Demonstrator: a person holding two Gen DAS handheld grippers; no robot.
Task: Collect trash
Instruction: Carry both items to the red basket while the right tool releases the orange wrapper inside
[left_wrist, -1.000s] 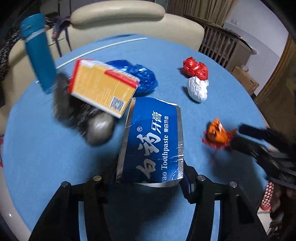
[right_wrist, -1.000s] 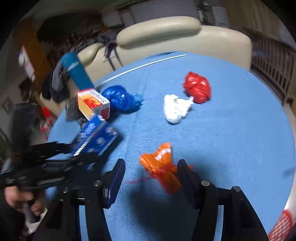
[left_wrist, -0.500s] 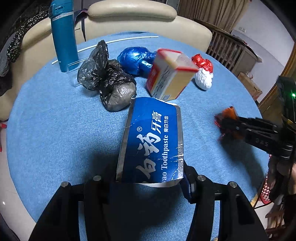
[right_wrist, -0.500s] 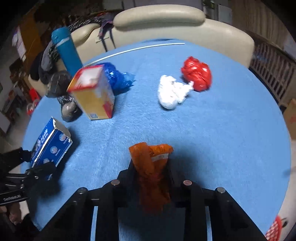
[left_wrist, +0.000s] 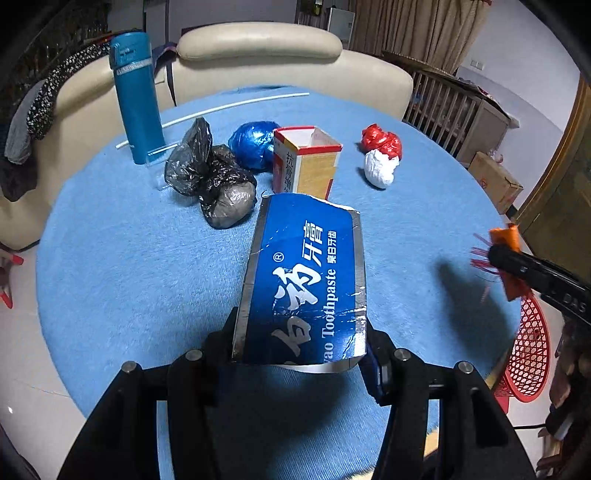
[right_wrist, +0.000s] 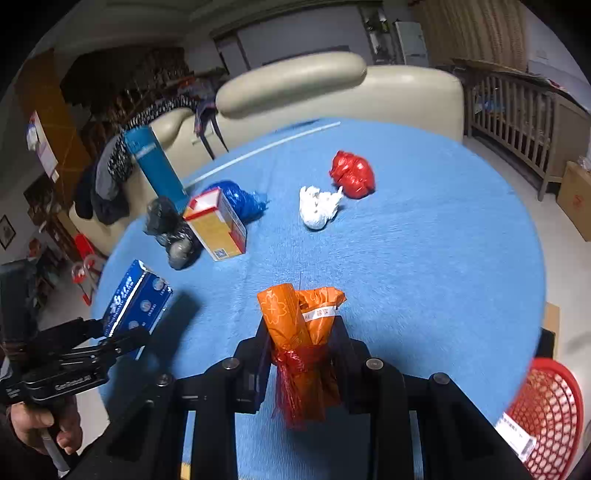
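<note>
The orange wrapper (right_wrist: 301, 347) is pinched upright in the right tongs (right_wrist: 300, 354); the toothpaste box (left_wrist: 303, 284) is clamped lengthwise in the left tongs (left_wrist: 301, 350); the red basket (right_wrist: 543, 410), off the counter (right_wrist: 424, 266) edge, lies nearer the right tongs.

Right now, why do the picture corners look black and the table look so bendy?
Both wrist views use fisheye lenses: black corners, the blue table bulging round. In the left wrist view the toothpaste box is sharp, with glare on its silver edge; in the right wrist view the red basket is smeared.
</note>
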